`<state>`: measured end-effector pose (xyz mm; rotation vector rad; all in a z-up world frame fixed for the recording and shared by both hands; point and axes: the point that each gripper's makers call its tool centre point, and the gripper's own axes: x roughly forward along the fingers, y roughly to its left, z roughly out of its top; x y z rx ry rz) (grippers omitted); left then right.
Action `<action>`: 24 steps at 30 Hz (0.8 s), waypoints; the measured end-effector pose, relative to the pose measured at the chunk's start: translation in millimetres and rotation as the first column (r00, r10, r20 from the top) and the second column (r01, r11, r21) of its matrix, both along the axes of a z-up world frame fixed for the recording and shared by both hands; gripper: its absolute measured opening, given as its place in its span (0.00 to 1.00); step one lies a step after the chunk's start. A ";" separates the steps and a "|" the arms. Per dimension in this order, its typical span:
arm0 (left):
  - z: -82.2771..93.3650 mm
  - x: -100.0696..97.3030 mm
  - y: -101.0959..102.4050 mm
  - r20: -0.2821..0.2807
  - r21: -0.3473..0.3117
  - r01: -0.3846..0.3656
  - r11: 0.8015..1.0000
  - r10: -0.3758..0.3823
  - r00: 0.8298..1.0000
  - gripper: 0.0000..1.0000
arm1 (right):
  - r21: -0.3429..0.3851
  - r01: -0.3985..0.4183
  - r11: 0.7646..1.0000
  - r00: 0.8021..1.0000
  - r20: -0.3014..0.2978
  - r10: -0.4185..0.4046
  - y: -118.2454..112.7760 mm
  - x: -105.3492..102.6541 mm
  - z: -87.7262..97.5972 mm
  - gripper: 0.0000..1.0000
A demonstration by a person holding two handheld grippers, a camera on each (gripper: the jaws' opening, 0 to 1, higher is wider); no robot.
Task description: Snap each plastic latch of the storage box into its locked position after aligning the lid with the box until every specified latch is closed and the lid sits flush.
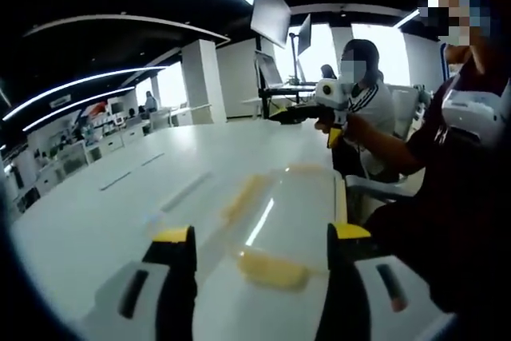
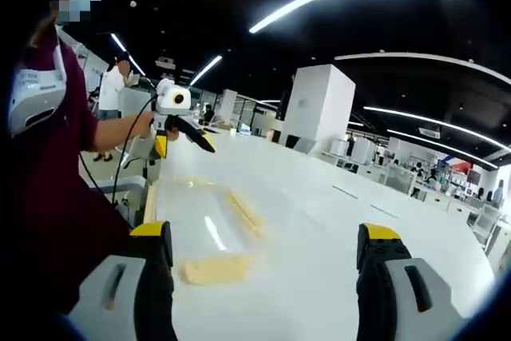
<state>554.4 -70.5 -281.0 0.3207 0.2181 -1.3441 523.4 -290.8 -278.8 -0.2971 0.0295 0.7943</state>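
in the left gripper view the left gripper [image 1: 259, 249] hangs above the near end of the storage box [image 1: 271, 197], jaws spread wide and holding nothing. the clear lid [image 1: 291, 197] lies on the box on the white table [image 1: 96, 221]. a yellowish latch [image 1: 273, 269] sits between the jaw tips, another latch [image 1: 243, 196] along the left edge; whether either is snapped down i cannot tell. the right gripper [image 1: 331, 100] shows far off, in the person's hand.

in the right gripper view the right gripper [image 2: 267, 249] hangs over the same box, jaws wide and empty. the lid looks roughly seated, so aligning seems done and the latching itself appears left to do.
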 end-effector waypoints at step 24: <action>-18.1 3.6 -2.5 -0.031 0.125 0.077 0.989 -0.074 0.997 0.66 | -0.146 -0.138 0.980 0.988 -0.092 0.126 19.8 -3.5 -16.6 0.98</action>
